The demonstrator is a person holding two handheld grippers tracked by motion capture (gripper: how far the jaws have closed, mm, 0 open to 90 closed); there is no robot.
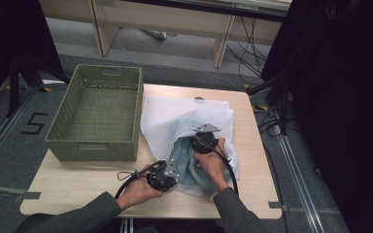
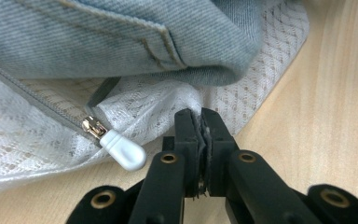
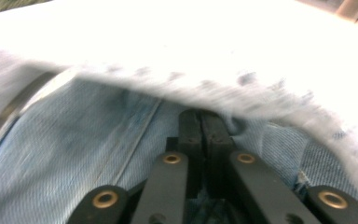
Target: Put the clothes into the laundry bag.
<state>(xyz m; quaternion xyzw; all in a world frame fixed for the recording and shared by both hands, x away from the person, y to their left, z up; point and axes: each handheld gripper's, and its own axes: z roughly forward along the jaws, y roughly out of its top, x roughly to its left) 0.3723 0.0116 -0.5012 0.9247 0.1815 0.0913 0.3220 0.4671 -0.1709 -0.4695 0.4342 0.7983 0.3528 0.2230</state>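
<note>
The left gripper [image 2: 200, 114] is clenched on the edge of the white mesh laundry bag [image 2: 42, 135]; in the left gripper view a thin fold of the mesh is pinched between its two black jaws, which stand pressed together. Just beside this pinch, to the left in that view, lies the zipper pull [image 2: 121, 148] with its pale rounded tab, at the end of the grey zipper line that runs along the bag's opening. In the high view the left gripper [image 1: 171, 171] sits at the near edge of the bag, held by the person's left hand [image 1: 138, 187].

The right gripper [image 3: 204, 116] has its jaws together as well. In the right gripper view their tips lie against the light blue jeans [image 3: 98, 149], under the lifted white mesh, but that picture is blurred and I cannot tell whether denim is caught between them. In the high view the right gripper [image 1: 205, 141] is at the mouth of the bag, a little farther and to the right of the left one, with the right hand [image 1: 211, 162] behind it.

The jeans [image 1: 187, 162] lie partly inside the bag [image 1: 175, 116], which rests on the right half of the wooden table [image 1: 77, 187]. A green woven basket [image 1: 99, 114] stands on the left side of the table, just beside the bag.
</note>
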